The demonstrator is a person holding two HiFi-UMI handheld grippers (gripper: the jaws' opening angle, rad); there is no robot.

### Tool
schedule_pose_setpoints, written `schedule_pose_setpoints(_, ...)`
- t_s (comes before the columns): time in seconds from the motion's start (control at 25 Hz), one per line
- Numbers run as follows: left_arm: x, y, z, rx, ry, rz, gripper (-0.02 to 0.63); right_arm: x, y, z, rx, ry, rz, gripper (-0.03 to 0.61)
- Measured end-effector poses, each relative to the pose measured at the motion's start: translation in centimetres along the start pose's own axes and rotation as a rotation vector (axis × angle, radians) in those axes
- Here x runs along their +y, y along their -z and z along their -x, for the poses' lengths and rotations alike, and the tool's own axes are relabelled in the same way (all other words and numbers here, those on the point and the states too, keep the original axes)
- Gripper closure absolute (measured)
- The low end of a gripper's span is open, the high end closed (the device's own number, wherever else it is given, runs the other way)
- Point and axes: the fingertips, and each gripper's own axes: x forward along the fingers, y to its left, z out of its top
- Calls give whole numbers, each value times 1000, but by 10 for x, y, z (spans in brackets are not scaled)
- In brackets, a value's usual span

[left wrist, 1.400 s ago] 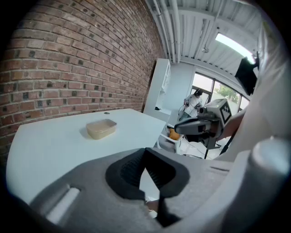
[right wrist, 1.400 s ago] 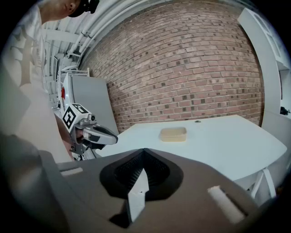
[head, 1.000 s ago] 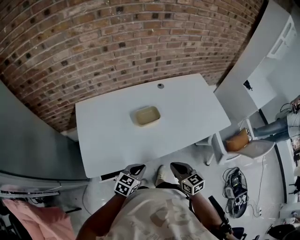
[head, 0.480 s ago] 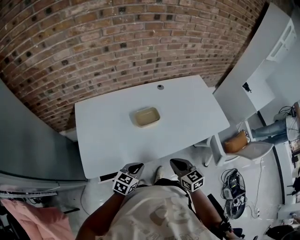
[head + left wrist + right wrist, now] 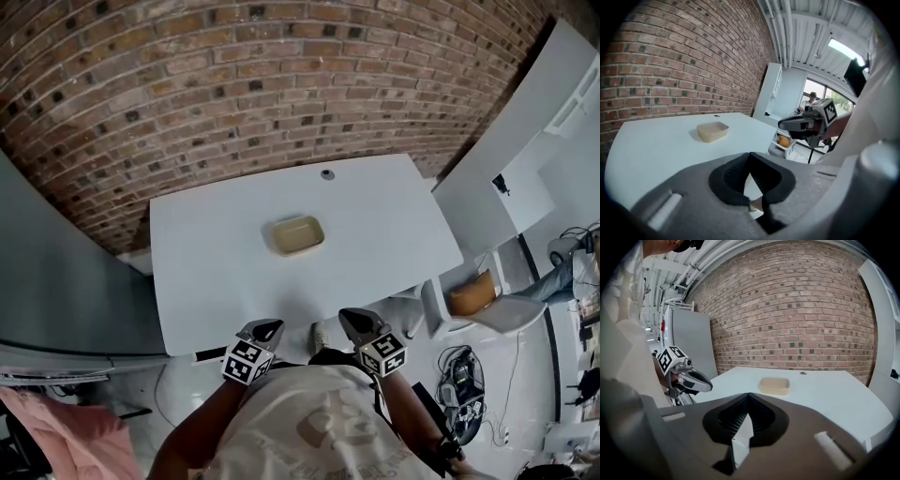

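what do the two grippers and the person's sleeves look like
Both the left gripper and right gripper are grey moulded shells with tapered fingers lined in black ridged pads; each carries a cube of black-and-white square markers. The shirt is cream, short-sleeved, printed.

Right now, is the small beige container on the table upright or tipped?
Upright: the container sits flat on the white table, rim upward.

Grey-shelled left gripper [image 5: 266,327], right gripper [image 5: 350,317] — black-white marker cubes [image 5: 246,362]; cream shirt [image 5: 319,427] — faint print.
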Motion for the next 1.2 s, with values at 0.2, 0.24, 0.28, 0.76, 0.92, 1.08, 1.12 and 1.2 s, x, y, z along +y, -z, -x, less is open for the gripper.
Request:
schedule_pose_setpoints(0.2,8,-4,-19,-9,-21,14,611,-16,-5,-24,17,-58,39,571)
schedule_pose_setpoints(0.24,11,-6,-23,-7,-29,20,611,-20,-5,-28,20,-71,41,571)
schedule_pose_setpoints(0.28,14,-8,-27,-3,-40,28,611,-25,-6,-33,23,-85,46,571)
schedule_pose_setpoints(0.76,30,-54,-88,10,-129,85,611,-98,-28,-76,58,-232,88,571)
schedule_pose_setpoints(0.92,38,-64,-95,17,-174,103,611,-115,-33,-95,65,-282,101,571)
schedule_pose_setpoints(1.08,47,-70,-97,24,-236,132,611,-123,-35,-113,73,-346,114,571)
schedule_pose_setpoints(1.12,48,-71,-97,22,-253,134,611,-124,-33,-116,83,-361,119,571)
schedule_pose_setpoints(1.2,47,-74,-99,13,-280,142,611,-127,-28,-122,111,-385,141,571)
